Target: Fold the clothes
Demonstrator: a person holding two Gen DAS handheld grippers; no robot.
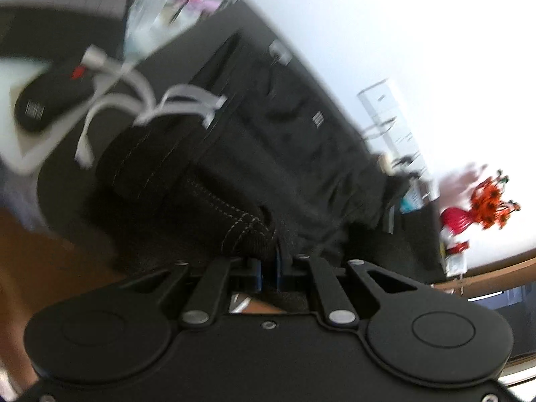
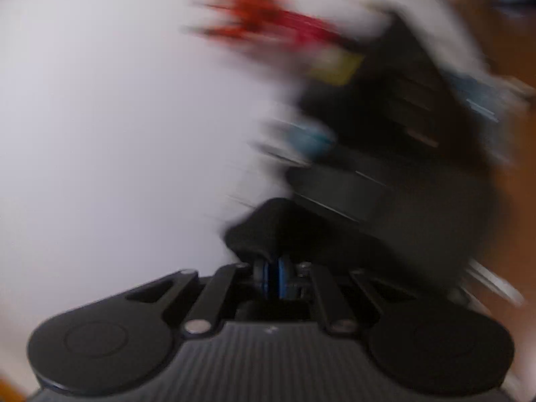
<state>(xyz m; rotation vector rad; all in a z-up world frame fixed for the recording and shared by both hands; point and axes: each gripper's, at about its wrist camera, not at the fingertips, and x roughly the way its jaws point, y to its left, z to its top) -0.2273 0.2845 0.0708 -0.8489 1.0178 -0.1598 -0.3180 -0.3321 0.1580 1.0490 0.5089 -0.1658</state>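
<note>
- On the dark table [image 1: 335, 77]: a black garment [image 1: 284, 140] of thick woven cloth, spread in loose wrinkles, with pale contrast stitching along a heavy rolled hem and small white labels sewn on.
- Left gripper [image 1: 268, 268]: fingers pressed together, pinching the stitched hem corner of the garment, which bunches up just ahead of the blue pads.
- Right gripper [image 2: 273, 279]: fingers pressed together on a soft rounded lump of the same black cloth; this view is badly blurred, so how much cloth is caught cannot be told.
- Step in hand, as judged: both ends of one edge are pinched and raised, ready to be carried over for a fold.
- Next move, as judged: keep the edge taut between both tools, lay it level on the far part, release only once the cloth is flat.
- Also present: white drawstrings [image 1: 110, 100], flat and ribbon-like, curling beside a smooth black computer mouse [image 1: 53, 97]; a red vase with orange flowers [image 1: 482, 207] near the table's far end.
</note>
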